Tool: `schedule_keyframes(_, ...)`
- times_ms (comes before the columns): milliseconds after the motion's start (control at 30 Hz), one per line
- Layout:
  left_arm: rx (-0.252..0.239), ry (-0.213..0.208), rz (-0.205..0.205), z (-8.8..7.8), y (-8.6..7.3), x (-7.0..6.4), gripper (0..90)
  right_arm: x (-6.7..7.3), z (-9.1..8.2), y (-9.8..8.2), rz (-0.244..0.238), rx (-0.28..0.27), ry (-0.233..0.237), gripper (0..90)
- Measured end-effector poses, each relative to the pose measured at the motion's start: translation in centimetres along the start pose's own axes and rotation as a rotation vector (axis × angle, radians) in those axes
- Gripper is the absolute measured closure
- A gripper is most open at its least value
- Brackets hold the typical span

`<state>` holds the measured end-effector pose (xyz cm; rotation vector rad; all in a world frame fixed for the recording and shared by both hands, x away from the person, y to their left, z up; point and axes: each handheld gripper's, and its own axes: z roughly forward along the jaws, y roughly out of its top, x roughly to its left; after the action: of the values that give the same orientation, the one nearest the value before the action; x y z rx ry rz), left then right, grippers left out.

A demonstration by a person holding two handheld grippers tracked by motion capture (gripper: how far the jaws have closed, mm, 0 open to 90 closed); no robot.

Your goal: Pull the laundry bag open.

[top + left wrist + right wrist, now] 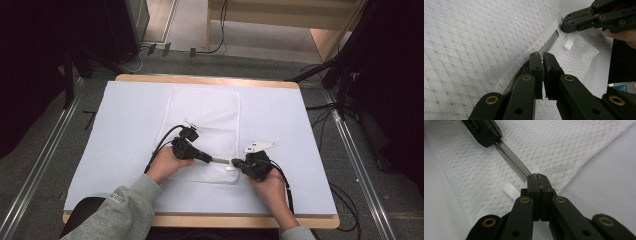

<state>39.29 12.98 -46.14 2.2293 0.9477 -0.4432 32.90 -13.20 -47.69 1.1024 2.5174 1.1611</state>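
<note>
holding both grippers low near the front edge of the pale blue-covered table, you have them meeting over the near end of the white mesh zippered laundry bag, which lies flat in the middle of the cover and runs away from you. from the high view the left gripper points right and the right gripper points left, with a short grey strip between their tips.

the gripper views make plain what that strip is: the grey zipper along the bag's edge. in the left gripper view your left gripper's jaws are clenched on the zipper at a small brass-coloured piece, seemingly the slider, and the right gripper sits farther up the same line. in the right gripper view your right gripper's jaws are clenched on the bag's edge at the zipper's end, and the left gripper clamps the far end, the zipper taut between them.

a small white fabric tag lies just beside the right gripper's jaws; the high view shows it as a bright fleck, the left gripper view as a curled tab.
</note>
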Motion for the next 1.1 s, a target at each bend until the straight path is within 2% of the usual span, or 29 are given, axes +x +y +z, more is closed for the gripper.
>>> schedule_keyframes(167,0.004,0.003,0.006,-0.1,-0.1,0.1,88.3,0.0,0.0,0.0,0.001,-0.001,0.005,90.0)
schedule_keyframes(200,0.006,0.018,0.008,-0.1,-0.2,0.0,88.3,-0.1,0.0,0.0,-0.001,-0.001,0.006,90.0)
schedule_keyframes(567,0.000,0.002,-0.006,-0.2,-0.2,0.1,88.3,-0.1,0.0,0.0,0.000,-0.001,0.010,90.0)
schedule_keyframes(700,0.005,0.030,-0.001,-0.3,-0.3,0.1,88.3,0.0,0.0,0.0,0.000,-0.003,0.008,90.0)
schedule_keyframes(733,0.003,0.042,-0.003,-0.5,-0.3,0.1,88.3,0.0,0.0,0.0,-0.001,-0.002,0.006,90.0)
schedule_keyframes(767,0.009,0.030,-0.011,-0.6,-0.3,0.2,88.3,0.0,0.0,0.0,-0.001,0.000,0.006,90.0)
schedule_keyframes(800,0.007,0.045,-0.005,-0.7,-0.4,0.4,88.3,-0.1,0.0,0.0,-0.001,0.000,0.007,90.0)
schedule_keyframes(833,0.000,0.023,-0.017,-0.9,-0.5,0.5,88.3,-0.1,0.0,0.0,-0.001,-0.002,0.008,90.0)
schedule_keyframes(900,-0.006,0.049,-0.020,-1.3,-0.6,0.6,88.3,-0.1,0.0,0.0,0.000,-0.001,0.008,90.0)
schedule_keyframes(1100,-0.023,0.029,-0.043,-2.6,-1.0,1.2,88.3,-0.2,0.0,-0.1,0.008,-0.001,0.014,90.0)
